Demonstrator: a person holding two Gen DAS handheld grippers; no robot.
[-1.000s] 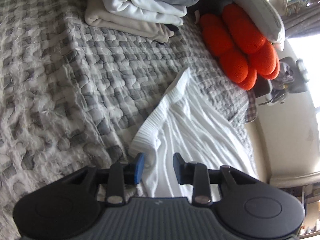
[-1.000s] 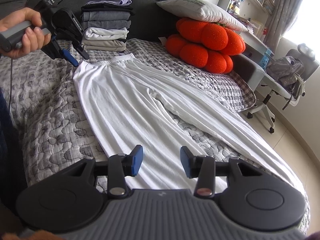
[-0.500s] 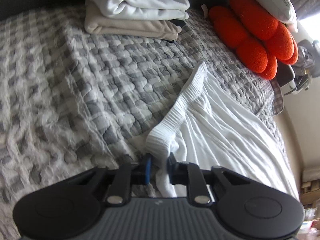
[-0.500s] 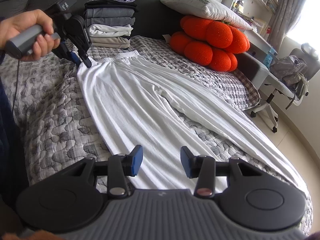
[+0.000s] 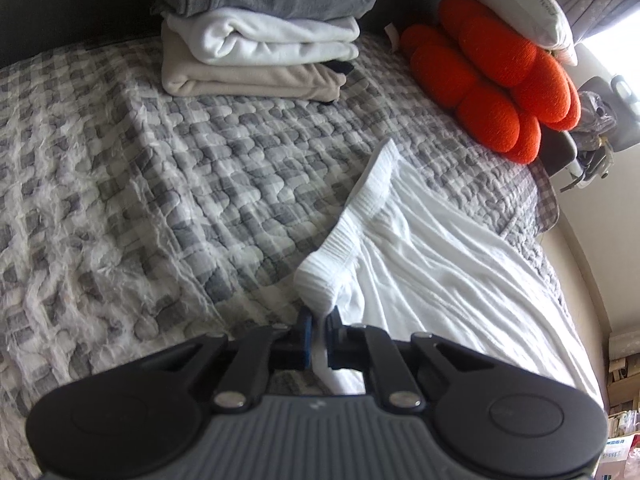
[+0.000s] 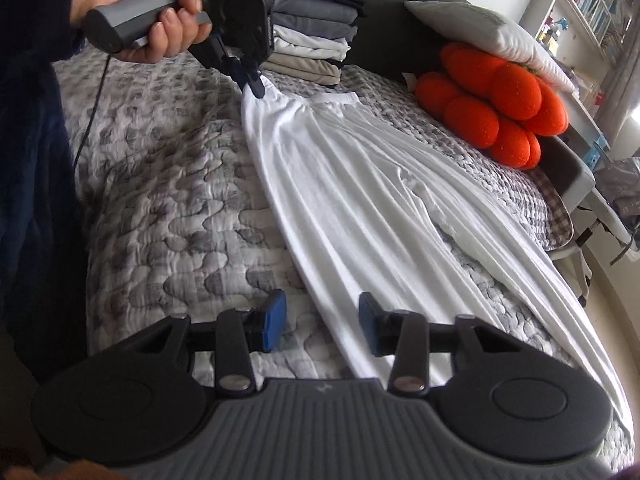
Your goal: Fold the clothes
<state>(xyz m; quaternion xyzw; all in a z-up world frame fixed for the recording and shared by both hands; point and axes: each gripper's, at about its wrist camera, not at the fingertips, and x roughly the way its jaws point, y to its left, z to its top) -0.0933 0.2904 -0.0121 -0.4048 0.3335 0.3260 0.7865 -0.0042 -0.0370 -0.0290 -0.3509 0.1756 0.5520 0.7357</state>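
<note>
A person's hand (image 6: 140,12), in a dark sleeve (image 6: 36,128), gripped the grey handle of the left gripper (image 5: 318,330) at about 11 o'clock in the right wrist view. Its fingers were pressed together on the near corner of the waistband of the white trousers (image 6: 360,184), with only a thin fold of cloth between the pads. That corner was lifted off the quilt (image 6: 160,200), and the ribbed band ran away from the grip toward 1 o'clock in the left wrist view.

The trousers lay spread along the grey checked quilt, waist toward 12 o'clock and the two legs fanning out toward 4 o'clock, the far leg trailing to the bed's edge. Long creases ran down the cloth from the pinched corner.

The right gripper (image 6: 322,326) hung low over the quilt at 6 o'clock, its blue-padded fingers (image 6: 274,320) standing wide apart and holding nothing. The near edge of the closer trouser leg passed between them; whether the pads touched the cloth could not be told.

Behind the waistband, at 12 o'clock, stood a stack of folded clothes (image 5: 260,32) in beige, white and grey, resting on the quilt and apart from the trousers. At 2 o'clock sat an orange cushion (image 6: 500,108) with a white pillow (image 6: 480,36) lying on top of it. At 3 o'clock, beyond the bed, stood an office chair (image 6: 580,184).
</note>
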